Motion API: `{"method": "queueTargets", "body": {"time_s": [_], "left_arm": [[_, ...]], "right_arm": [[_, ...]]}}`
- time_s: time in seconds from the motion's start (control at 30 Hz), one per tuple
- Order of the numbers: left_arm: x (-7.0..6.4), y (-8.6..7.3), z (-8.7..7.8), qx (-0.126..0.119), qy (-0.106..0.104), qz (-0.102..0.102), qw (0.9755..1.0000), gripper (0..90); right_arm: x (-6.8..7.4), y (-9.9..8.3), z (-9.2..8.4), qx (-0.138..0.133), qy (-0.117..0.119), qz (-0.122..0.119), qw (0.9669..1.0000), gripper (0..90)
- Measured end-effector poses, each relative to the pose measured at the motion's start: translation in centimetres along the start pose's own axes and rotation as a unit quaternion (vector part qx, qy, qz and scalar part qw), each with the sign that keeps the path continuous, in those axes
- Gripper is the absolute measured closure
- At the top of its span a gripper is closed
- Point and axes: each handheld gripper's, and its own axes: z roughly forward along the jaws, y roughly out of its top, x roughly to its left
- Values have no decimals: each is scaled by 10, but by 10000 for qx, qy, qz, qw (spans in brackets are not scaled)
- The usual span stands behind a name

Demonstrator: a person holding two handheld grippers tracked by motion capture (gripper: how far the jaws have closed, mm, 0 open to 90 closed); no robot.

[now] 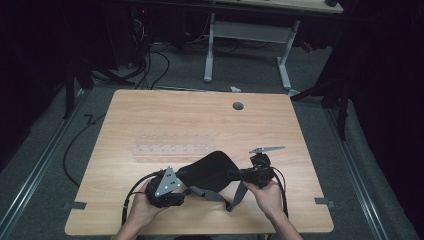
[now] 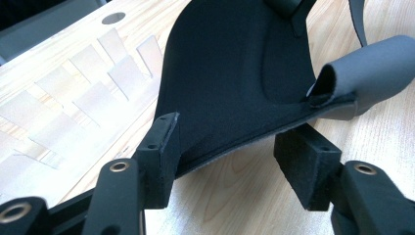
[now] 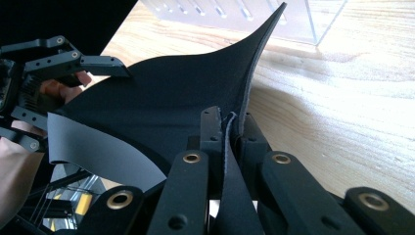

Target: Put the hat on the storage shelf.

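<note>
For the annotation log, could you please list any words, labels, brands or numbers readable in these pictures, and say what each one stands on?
None can be read.
The black pad, its grey strap, the left gripper and the right gripper carry no print that shows.
The clear plastic rack and the wooden table show no label.
A small red light glows far back; nothing legible there.

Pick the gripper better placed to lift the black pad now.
Right. The right gripper is already shut on the pad's edge. The left gripper is open, its jaws either side of the pad's other edge without gripping it, so it would need to close first.
</note>
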Motion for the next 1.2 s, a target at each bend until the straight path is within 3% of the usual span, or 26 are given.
{"method": "queueTargets", "body": {"time_s": [0.33, 0.43, 0.5, 0.7, 1.03, 1.2], "left_arm": [[-2, 3, 4, 106, -35, 77, 9999, 366], [-6, 5, 8, 194, -48, 208, 9996, 370], [-8, 7, 10, 188, -54, 283, 9994, 408], [-4, 6, 4, -28, -112, 161, 9998, 528], [0, 8, 0, -87, -627, 128, 9979, 714], [2, 10, -2, -112, -785, 170, 9967, 773]], "right_arm": [[1, 3, -1, -19, 28, 70, 10000, 853], [1, 3, 0, -8, 263, 137, 9996, 854], [4, 4, 3, 23, 342, 122, 9993, 853], [4, 6, 2, -73, 389, 160, 9991, 841], [3, 6, 2, -195, 418, 155, 9988, 807], [3, 7, 2, -219, 427, 138, 9988, 783]]}}
